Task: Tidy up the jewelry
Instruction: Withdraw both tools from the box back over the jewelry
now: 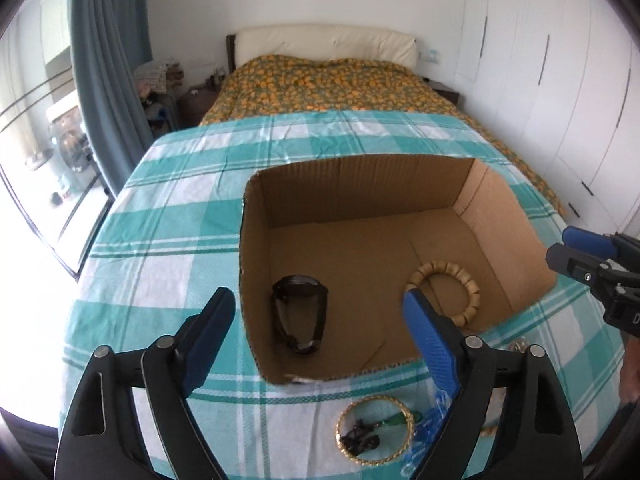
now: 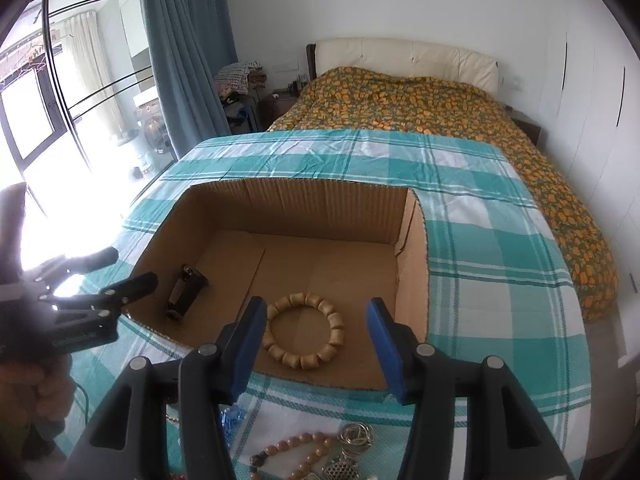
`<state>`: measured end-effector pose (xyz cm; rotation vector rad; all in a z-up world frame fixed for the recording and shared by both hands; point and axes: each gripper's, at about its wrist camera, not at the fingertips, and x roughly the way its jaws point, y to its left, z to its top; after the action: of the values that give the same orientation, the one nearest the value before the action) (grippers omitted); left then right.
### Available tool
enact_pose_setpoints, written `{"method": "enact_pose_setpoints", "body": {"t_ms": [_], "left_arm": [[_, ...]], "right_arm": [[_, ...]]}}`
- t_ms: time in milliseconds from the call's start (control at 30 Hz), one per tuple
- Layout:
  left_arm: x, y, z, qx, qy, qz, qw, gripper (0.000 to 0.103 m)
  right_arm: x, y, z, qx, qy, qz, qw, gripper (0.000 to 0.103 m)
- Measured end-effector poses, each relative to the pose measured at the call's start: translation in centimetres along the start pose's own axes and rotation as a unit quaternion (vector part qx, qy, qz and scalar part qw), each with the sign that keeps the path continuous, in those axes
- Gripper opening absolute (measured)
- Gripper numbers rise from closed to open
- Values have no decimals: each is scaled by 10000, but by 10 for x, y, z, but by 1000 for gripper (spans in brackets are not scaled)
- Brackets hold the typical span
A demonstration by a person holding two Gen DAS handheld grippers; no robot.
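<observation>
A wooden bead bracelet (image 2: 303, 331) lies flat in the cardboard box (image 2: 414, 280) beside a dark bangle (image 1: 300, 312). Both the left gripper (image 1: 320, 320) and right gripper (image 2: 316, 338) tilt downward above it, jaws apart, empty.

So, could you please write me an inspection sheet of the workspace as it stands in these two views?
Surface: teal-and-white checked cloth spread over the foot of a bed.
Job's things: open cardboard box holds a wooden bead bracelet and a dark bangle. In front of the box: gold bangle, brown bead string, silver pendants, blue beads.
Clutter: nothing seen.
Grippers: left gripper open, empty, over the box's near wall; right gripper open, empty, bracelet lying below it.
Cables: nothing seen.
Surroundings: orange-patterned bedspread, blue curtain, white wardrobe, window.
</observation>
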<state>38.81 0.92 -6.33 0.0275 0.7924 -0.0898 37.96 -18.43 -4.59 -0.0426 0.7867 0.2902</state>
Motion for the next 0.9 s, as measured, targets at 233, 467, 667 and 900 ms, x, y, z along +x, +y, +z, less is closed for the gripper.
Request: {"method": "enact_pose_setpoints", "body": {"t_ms": [233, 467, 667, 900], "left_arm": [[-65, 15, -53, 31, -244, 56, 9997, 95], [-111, 24, -114, -136, -293, 261, 9991, 96], [-137, 26, -159, -342, -300, 392, 9982, 98], [-135, 25, -195, -741, -79, 200, 9970, 98]], "right_arm": [[-56, -4, -69, -230, -321, -355, 9986, 60], [-92, 3, -152, -454, -262, -663, 9964, 60], [-109, 14, -209, -341, 7, -607, 9976, 60], [-122, 28, -237, -69, -48, -405, 9991, 60]]}}
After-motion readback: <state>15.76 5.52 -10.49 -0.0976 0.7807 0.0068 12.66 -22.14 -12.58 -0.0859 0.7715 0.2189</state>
